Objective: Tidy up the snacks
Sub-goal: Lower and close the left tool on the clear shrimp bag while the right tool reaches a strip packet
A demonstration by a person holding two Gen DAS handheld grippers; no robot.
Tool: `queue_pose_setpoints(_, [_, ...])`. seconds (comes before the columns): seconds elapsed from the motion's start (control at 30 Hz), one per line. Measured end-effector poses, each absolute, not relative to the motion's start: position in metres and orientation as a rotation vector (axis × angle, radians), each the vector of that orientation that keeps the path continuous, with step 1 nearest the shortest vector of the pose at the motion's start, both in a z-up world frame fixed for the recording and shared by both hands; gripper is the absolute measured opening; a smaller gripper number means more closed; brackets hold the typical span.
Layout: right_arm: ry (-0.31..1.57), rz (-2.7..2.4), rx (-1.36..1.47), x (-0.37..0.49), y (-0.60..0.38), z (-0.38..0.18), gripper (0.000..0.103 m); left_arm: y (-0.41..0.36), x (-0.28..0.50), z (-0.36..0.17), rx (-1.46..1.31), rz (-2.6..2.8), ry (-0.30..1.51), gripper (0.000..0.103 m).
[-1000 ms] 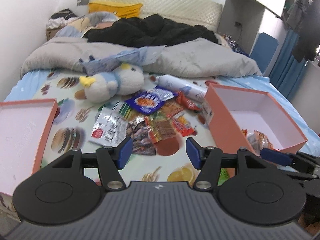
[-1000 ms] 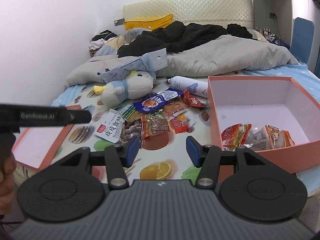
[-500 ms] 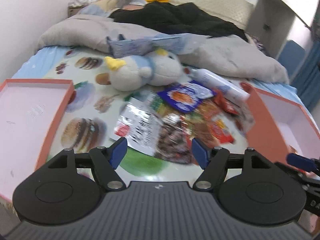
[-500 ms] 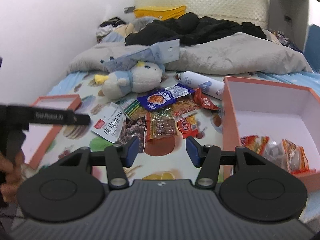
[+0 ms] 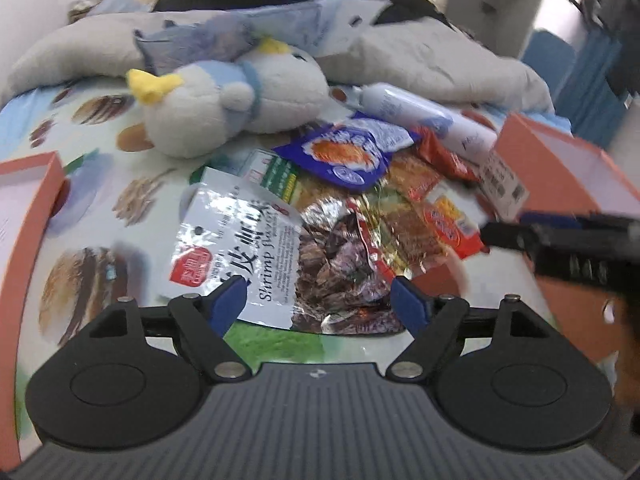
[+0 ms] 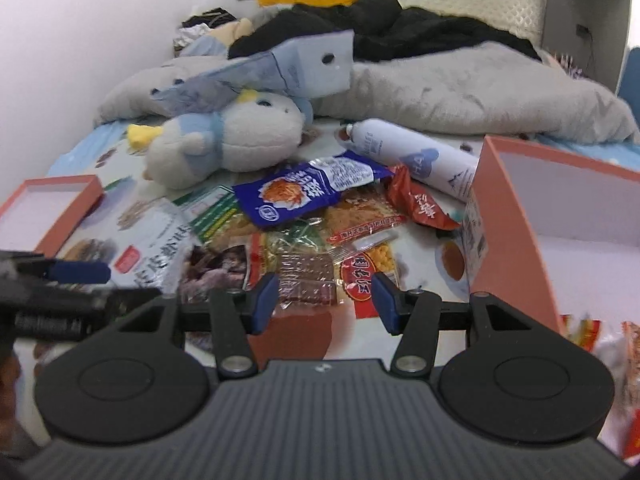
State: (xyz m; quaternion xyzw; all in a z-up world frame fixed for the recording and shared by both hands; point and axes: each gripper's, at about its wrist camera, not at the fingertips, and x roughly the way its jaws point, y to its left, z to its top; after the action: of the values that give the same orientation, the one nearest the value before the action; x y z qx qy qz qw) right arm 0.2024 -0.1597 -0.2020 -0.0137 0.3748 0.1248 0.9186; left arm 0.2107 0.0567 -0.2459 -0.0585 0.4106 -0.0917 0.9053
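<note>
Bedroom: bed sheet point(image 5: 100, 184) printed with food pictures, grey duvet point(image 6: 460, 88) bunched behind, black clothing heaped further back. Snack packets scattered mid-sheet between two salmon-coloured box halves. Left gripper point(image 5: 320, 300) hanging low over the pile, tongs spread wide, nothing between them; blue pads flanking a silver shrimp packet point(image 5: 240, 248) whose clear lower part shows dark contents. Right gripper point(image 6: 326, 300) also spread and empty, just over a clear packet of brown pieces point(image 6: 308, 280), red-and-yellow packet point(image 6: 364, 276) beside it. Blue packet point(image 6: 308, 192) lying on top of the pile, dark red packet point(image 6: 420, 204) to its right, green-striped packet point(image 6: 212, 212) to its left. Pink box point(image 6: 516, 216) on the right, some packets visible inside at its near corner. Shallow box lid point(image 6: 52, 208) on the left. Plush duck point(image 5: 236, 104) and white bottle point(image 6: 412, 156) lying behind the snacks, the bottle's end near the box wall.
</note>
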Motion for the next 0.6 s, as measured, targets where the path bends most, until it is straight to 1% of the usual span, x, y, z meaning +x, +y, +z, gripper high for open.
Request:
queue_pose_setpoints(0.2, [0.842, 0.322, 0.042, 0.233, -0.163, -0.215, 0.055, 0.047, 0.217, -0.26, -0.077, -0.271, 0.818, 0.083])
queue_pose_setpoints(0.27, [0.847, 0.321, 0.045, 0.237, -0.162, -0.218, 0.055, 0.041, 0.218, -0.263, -0.039, -0.299, 0.796, 0.087])
queue_pose_setpoints(0.37, [0.886, 0.332, 0.046, 0.248, -0.16, -0.226, 0.055, 0.029, 0.227, -0.272, 0.018, -0.293, 0.807, 0.087])
queue_pose_setpoints(0.4, [0.895, 0.332, 0.035, 0.251, -0.159, -0.227, 0.056, 0.026, 0.23, -0.276, 0.024, -0.296, 0.808, 0.087])
queue_pose_setpoints(0.43, [0.899, 0.337, 0.018, 0.253, -0.158, -0.229, 0.059, 0.024, 0.232, -0.279, 0.027, -0.301, 0.809, 0.087])
queue_pose_setpoints(0.47, [0.902, 0.344, -0.001, 0.255, -0.157, -0.23, 0.067, 0.02, 0.234, -0.283, 0.04, -0.297, 0.821, 0.087])
queue_pose_setpoints(0.6, [0.908, 0.346, 0.023, 0.261, -0.163, -0.232, 0.068, 0.009, 0.24, -0.294, 0.078, -0.266, 0.833, 0.087])
